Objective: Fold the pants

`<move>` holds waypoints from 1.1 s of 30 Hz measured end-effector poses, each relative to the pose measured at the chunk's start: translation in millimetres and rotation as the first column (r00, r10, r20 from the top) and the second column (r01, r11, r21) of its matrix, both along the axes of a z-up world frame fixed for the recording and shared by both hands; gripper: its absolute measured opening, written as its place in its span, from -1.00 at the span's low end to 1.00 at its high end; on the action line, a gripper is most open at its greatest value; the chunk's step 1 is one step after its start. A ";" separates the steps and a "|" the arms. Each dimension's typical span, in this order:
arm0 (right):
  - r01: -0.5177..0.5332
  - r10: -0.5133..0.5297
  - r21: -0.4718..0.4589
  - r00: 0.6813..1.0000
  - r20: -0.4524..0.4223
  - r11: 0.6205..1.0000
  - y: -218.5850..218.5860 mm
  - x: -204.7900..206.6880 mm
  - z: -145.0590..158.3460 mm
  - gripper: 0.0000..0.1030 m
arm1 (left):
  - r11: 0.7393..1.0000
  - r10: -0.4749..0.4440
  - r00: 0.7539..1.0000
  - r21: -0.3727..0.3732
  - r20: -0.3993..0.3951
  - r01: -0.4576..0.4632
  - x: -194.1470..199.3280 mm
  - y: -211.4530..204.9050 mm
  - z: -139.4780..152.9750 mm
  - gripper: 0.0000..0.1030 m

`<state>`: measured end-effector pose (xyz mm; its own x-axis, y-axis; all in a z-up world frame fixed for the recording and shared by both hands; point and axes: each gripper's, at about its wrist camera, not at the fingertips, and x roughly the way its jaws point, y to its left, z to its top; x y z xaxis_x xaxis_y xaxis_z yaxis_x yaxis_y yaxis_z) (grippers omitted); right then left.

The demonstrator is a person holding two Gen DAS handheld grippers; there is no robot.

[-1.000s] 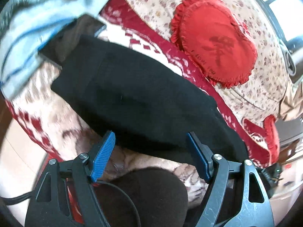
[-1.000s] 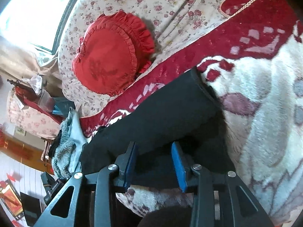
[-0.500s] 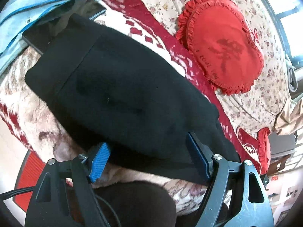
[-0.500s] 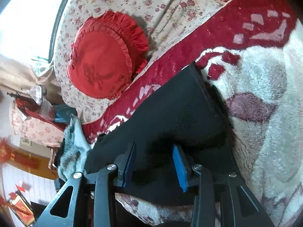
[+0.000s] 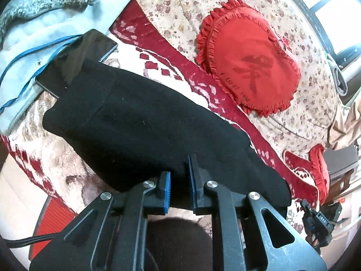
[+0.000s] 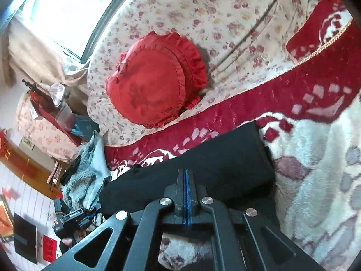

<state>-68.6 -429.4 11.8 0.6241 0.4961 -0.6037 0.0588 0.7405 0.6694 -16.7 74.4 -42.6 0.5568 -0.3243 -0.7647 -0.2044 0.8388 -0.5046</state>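
Black pants (image 5: 144,124) lie folded lengthwise across a red and white blanket (image 5: 56,162) on a sofa. My left gripper (image 5: 179,171) has its blue pads nearly together, pinching the near edge of the pants. In the right wrist view the pants (image 6: 216,158) lie just beyond my right gripper (image 6: 186,176), whose blue pads are pressed fully together at the near edge of the cloth. Whether cloth sits between the right pads is hidden.
A red heart-shaped cushion (image 5: 250,65) leans on the floral sofa back (image 5: 180,6); it also shows in the right wrist view (image 6: 155,81). A dark phone (image 5: 76,56) lies partly under the pants' far left end, beside a light blue garment (image 5: 42,27).
Both grippers have closed: the left jaws went from wide open to pinching the pants' near edge, and the right jaws went from partly open to fully together.
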 end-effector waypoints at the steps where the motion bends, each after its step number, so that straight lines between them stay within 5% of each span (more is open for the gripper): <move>1: -0.008 0.009 0.016 1.000 -0.021 1.000 -0.3 -0.5 -4.0 -1.00 | 1.000 0.004 1.000 -0.003 -0.003 -0.004 -0.3 -0.2 -0.8 -0.76; 6: 0.038 -0.023 0.103 0.990 -0.140 0.994 -4.7 -1.6 -39.9 -0.85 | 1.000 0.002 1.000 -0.005 -0.014 -0.002 1.2 -1.8 0.1 -0.76; 9: 0.075 -0.055 0.108 0.982 -0.180 0.991 -7.8 -0.5 -56.6 -0.24 | 1.000 -0.004 1.000 0.005 -0.015 0.004 3.5 -1.9 2.9 -0.76; 10: 0.079 -0.057 0.111 0.980 -0.191 0.991 -8.6 1.1 -60.6 -0.22 | 1.000 -0.006 1.000 0.010 -0.016 0.006 5.1 -2.2 3.6 -0.76; 17: 0.129 -0.096 0.161 0.976 -0.195 0.979 -20.0 22.5 -72.6 -0.22 | 0.999 -0.011 0.999 0.045 -0.040 0.013 12.0 -7.7 -4.4 -0.76; 21: 0.096 -0.079 0.119 0.987 -0.142 0.988 -14.4 33.1 -63.2 -0.90 | 0.999 -0.010 0.999 0.041 -0.046 0.012 10.5 -3.6 -5.3 -0.76; 28: 0.020 -0.018 0.110 1.000 -0.023 0.994 -6.6 2.5 -14.4 -0.91 | 0.999 -0.023 1.000 0.037 -0.014 0.023 -2.7 0.9 7.0 -0.76; 33: -0.007 0.008 0.019 0.997 -0.079 1.000 -5.3 -16.1 -20.2 -0.91 | 0.996 -0.030 0.998 0.080 -0.057 0.034 -6.4 -1.3 -9.1 -0.76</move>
